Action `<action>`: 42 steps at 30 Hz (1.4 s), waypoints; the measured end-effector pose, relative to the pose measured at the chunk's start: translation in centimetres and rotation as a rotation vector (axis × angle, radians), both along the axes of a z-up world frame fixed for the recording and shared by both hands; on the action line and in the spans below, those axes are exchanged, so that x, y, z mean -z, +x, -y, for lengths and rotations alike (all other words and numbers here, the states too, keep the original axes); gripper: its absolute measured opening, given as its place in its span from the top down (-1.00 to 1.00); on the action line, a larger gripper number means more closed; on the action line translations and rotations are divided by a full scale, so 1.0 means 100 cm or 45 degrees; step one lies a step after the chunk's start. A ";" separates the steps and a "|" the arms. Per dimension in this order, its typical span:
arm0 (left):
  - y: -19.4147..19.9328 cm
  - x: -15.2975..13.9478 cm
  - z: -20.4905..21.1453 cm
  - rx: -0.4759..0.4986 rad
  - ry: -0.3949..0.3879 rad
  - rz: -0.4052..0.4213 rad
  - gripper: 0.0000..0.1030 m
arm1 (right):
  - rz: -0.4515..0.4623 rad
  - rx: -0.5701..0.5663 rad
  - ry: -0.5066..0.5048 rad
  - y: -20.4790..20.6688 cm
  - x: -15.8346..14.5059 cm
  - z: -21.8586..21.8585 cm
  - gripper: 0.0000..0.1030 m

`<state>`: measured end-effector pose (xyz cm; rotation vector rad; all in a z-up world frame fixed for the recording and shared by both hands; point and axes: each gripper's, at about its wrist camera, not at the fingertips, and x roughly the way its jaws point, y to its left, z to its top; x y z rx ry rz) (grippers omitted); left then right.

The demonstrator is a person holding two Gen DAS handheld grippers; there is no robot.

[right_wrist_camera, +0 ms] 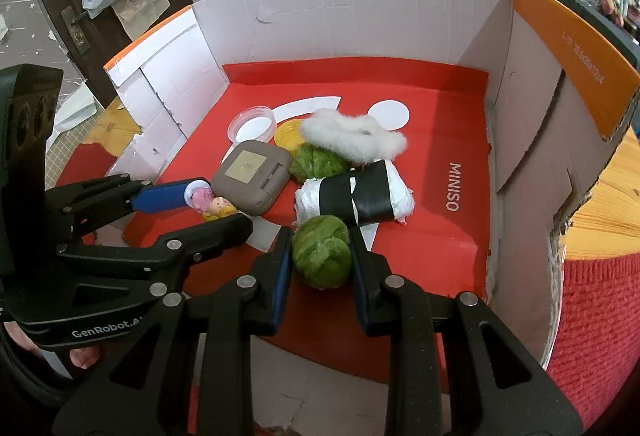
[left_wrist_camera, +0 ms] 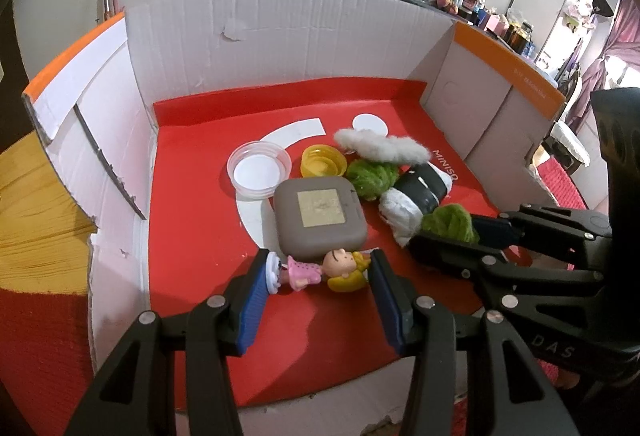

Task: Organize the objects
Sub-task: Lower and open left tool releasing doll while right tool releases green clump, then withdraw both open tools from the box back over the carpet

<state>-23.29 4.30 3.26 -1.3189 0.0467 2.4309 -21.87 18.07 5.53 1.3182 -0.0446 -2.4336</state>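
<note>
A small doll [left_wrist_camera: 308,272] in a pink dress with yellow hair lies on the red floor of a cardboard box [left_wrist_camera: 280,36]. My left gripper [left_wrist_camera: 320,260] is shut on it, one pad on its white base and the other on its hair. The right wrist view shows the same grip, left gripper [right_wrist_camera: 212,210] on the doll [right_wrist_camera: 216,205]. A fuzzy green ball [right_wrist_camera: 320,252] sits between the pads of my right gripper [right_wrist_camera: 320,238], which is shut on it. In the left wrist view the right gripper [left_wrist_camera: 452,232] reaches in from the right with the green ball [left_wrist_camera: 450,222].
Packed behind the grippers are a grey square case [left_wrist_camera: 320,222], a clear round lid [left_wrist_camera: 259,170], a yellow cap [left_wrist_camera: 322,160], a second green ball [left_wrist_camera: 372,178], a white fluffy piece [left_wrist_camera: 384,146] and a white roll wrapped in black tape [left_wrist_camera: 416,196]. Box walls stand on three sides.
</note>
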 end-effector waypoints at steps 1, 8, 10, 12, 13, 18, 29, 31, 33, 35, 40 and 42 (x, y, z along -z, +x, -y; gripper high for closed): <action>0.000 0.000 0.000 0.000 -0.001 0.001 0.00 | 0.001 0.000 0.000 0.000 0.000 0.000 0.51; 0.001 -0.001 0.001 0.000 0.002 -0.002 0.01 | 0.002 0.000 -0.008 0.001 0.000 0.001 0.51; 0.002 -0.001 0.000 0.001 0.001 -0.004 0.00 | 0.000 0.000 -0.011 0.001 0.000 0.001 0.51; 0.003 -0.002 0.000 0.002 0.000 -0.009 0.00 | -0.002 -0.002 -0.011 0.001 0.000 0.001 0.51; 0.003 -0.003 0.000 0.002 0.001 -0.011 0.00 | -0.003 -0.003 -0.009 0.001 0.000 0.002 0.51; 0.006 -0.008 0.001 -0.003 -0.004 -0.034 -0.10 | -0.007 -0.008 -0.002 0.004 -0.001 0.003 0.50; 0.017 -0.015 0.007 -0.025 0.002 -0.060 -0.20 | -0.020 -0.003 -0.001 0.010 -0.003 0.003 0.39; 0.018 -0.016 0.009 -0.032 0.008 -0.066 -0.21 | -0.029 0.005 0.016 0.013 -0.004 0.004 0.21; 0.020 -0.018 0.011 -0.040 0.012 -0.073 -0.24 | -0.037 0.008 0.005 0.015 -0.005 0.003 0.11; 0.023 -0.020 0.014 -0.047 0.016 -0.080 -0.24 | -0.039 0.009 -0.002 0.016 -0.007 0.003 0.11; 0.032 -0.025 0.017 -0.058 0.006 -0.102 -0.26 | -0.045 0.009 -0.002 0.020 -0.009 0.004 0.11; 0.036 -0.027 0.017 -0.058 0.002 -0.110 -0.30 | -0.052 0.011 -0.003 0.023 -0.011 0.004 0.10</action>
